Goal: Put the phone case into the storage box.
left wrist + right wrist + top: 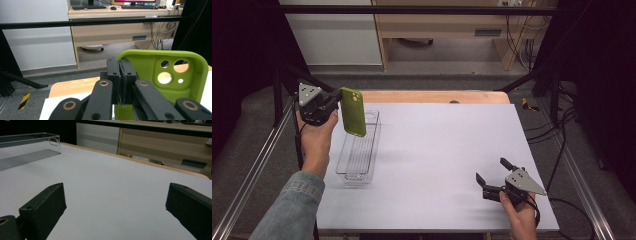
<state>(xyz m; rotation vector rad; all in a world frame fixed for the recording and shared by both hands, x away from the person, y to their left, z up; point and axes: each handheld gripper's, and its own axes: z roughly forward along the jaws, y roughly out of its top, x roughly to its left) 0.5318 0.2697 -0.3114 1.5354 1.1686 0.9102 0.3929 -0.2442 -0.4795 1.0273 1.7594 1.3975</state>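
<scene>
Overhead, left tongs (333, 100) clench a matte green phone case (353, 111); right tongs (493, 176) gape.

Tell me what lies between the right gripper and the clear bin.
Nothing: bare white table separates the right gripper from the clear bin, as the high view shows.

Lime-green phone case (353, 111), soft-looking, with camera cut-outs near its upper end, hangs upright and slightly tilted above the far end of a clear, long plastic bin (358, 152) at the table's left side, one edge pinched between black jaws.
</scene>
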